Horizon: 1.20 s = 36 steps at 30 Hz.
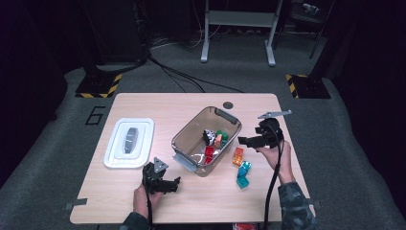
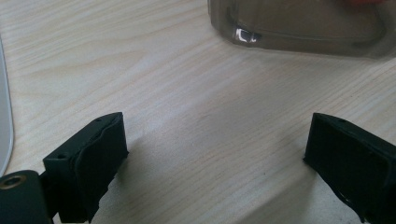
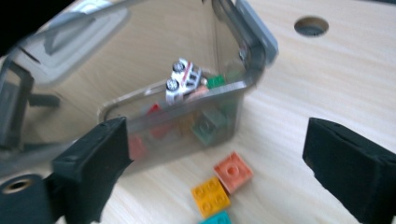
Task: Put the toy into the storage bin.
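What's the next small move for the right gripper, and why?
Probably lower the right gripper onto the orange brick and close on it. Its jaws stand wide open with nothing between them, just beside the clear bin, which already holds bricks and a toy car. The orange brick, a yellow one and teal ones lie loose on the table.

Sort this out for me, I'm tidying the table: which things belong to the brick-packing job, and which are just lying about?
In the job:
clear bin
toy car
bricks already in the bin
orange brick
yellow brick
teal bricks
right tool, open
left tool, open

Lying about:
white lid
floor cables
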### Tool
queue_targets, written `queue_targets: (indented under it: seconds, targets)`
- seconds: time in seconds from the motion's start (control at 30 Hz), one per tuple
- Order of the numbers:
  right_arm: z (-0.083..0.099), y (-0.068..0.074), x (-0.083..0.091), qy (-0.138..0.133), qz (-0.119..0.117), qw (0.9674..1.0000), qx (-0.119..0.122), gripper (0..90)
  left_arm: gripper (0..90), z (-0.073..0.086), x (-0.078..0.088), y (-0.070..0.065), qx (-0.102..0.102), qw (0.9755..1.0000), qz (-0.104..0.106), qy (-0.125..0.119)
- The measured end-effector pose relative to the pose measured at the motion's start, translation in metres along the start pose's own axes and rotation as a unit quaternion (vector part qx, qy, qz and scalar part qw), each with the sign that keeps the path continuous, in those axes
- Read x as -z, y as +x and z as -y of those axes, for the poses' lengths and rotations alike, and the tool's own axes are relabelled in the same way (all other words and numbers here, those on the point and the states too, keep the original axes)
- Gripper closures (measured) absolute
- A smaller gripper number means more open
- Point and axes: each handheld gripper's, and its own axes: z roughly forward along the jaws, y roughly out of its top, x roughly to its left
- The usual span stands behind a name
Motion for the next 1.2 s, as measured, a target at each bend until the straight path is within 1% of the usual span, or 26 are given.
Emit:
queue_targets:
  seconds: [0.1,0.17,0.2,0.27,0.3,0.4,0.47,0.5,0.57,0.6,0.67,0.7,0.73,0.77,0.8,0.83,0.87,0.97,1.03,1.07,1.1,1.13,1.17,1.2]
  targets:
    - [0.012,-0.002,0.001,0.005,0.008,0.9999,-0.006,2.4,5.4,0.000,0.000,0.000,0.000,1.0000,0.000,0.000]
    - [0.022,-0.005,0.001,0.009,0.008,0.9999,-0.005,0.2,5.4,0.000,0.000,0.000,0.000,1.0000,0.000,0.000]
    - [0.026,-0.005,0.000,0.012,0.008,0.9999,-0.004,0.0,5.4,0.000,0.000,0.000,0.000,1.0000,0.000,0.000]
    - [0.034,-0.005,-0.001,0.019,0.004,0.9998,-0.010,0.0,5.4,0.000,0.000,0.000,0.000,1.0000,0.000,0.000]
    - [0.039,-0.006,-0.002,0.018,0.007,0.9998,-0.004,0.0,5.4,0.000,0.000,0.000,0.000,1.0000,0.000,0.000]
    - [0.054,-0.005,-0.006,0.030,0.006,0.9995,-0.011,0.0,5.4,0.000,0.000,0.000,0.000,1.0000,0.000,0.000]
    - [0.062,-0.003,-0.008,0.034,0.006,0.9993,-0.012,0.0,5.4,0.000,0.000,0.000,0.000,1.0000,0.000,0.000]
    - [0.066,-0.002,-0.009,0.035,0.006,0.9993,-0.008,0.0,5.4,0.000,0.000,0.000,0.000,1.0000,0.000,0.000]
    - [0.074,0.001,-0.012,0.044,0.006,0.9989,-0.013,0.0,5.4,0.000,0.000,0.000,0.000,1.0000,0.000,0.000]
    - [0.080,0.002,-0.014,0.045,0.007,0.9989,-0.006,0.0,5.4,0.000,0.000,0.000,0.000,1.0000,0.000,0.000]
    - [0.088,0.005,-0.017,0.051,0.009,0.9986,-0.008,0.0,5.4,0.000,0.000,0.000,0.000,1.0000,-0.001,0.000]
    - [0.092,0.006,-0.019,0.050,0.007,0.9987,-0.004,0.0,5.4,0.000,0.000,0.000,0.000,1.0000,0.000,0.000]
    - [0.098,0.008,-0.020,0.052,0.010,0.9986,-0.006,0.0,5.4,0.000,0.000,0.000,0.000,1.0000,0.000,0.000]
    - [0.101,0.009,-0.021,0.050,0.014,0.9986,-0.002,0.0,5.4,0.000,0.000,0.000,0.000,1.0000,0.000,0.000]
    - [0.101,0.009,-0.021,0.050,0.014,0.9986,-0.002,0.0,5.4,0.000,0.000,0.000,0.000,1.0000,0.000,0.000]
    - [0.111,0.013,-0.022,0.048,0.021,0.9986,-0.004,0.0,5.4,0.000,0.000,0.000,0.000,1.0000,0.000,0.000]
    - [0.113,0.014,-0.023,0.048,0.024,0.9985,-0.004,0.9,5.4,0.000,0.000,0.000,0.000,1.0000,-0.001,0.000]
    - [0.123,0.020,-0.027,0.062,0.021,0.9979,0.002,4.8,5.4,0.000,0.000,0.000,0.000,1.0000,-0.001,-0.001]
    - [0.129,0.023,-0.028,0.059,0.023,0.9980,0.007,10.1,5.4,0.000,0.000,0.000,0.000,1.0000,0.000,0.000]
    - [0.132,0.027,-0.028,0.059,0.022,0.9980,0.002,14.7,5.4,0.000,0.000,0.000,0.000,1.0000,0.000,0.000]
    - [0.134,0.028,-0.028,0.054,0.024,0.9982,0.009,16.6,5.4,0.000,0.000,0.000,0.000,1.0000,-0.001,-0.001]
    - [0.135,0.029,-0.029,0.054,0.028,0.9981,0.010,19.5,5.4,0.000,0.000,0.000,0.000,1.0000,-0.001,0.000]
    - [0.137,0.031,-0.028,0.051,0.024,0.9982,0.017,22.6,5.4,0.000,0.000,0.000,0.000,1.0000,0.000,0.000]
    - [0.138,0.035,-0.028,0.051,0.026,0.9983,0.014,27.5,5.4,0.000,0.000,0.000,0.000,1.0000,0.000,0.000]
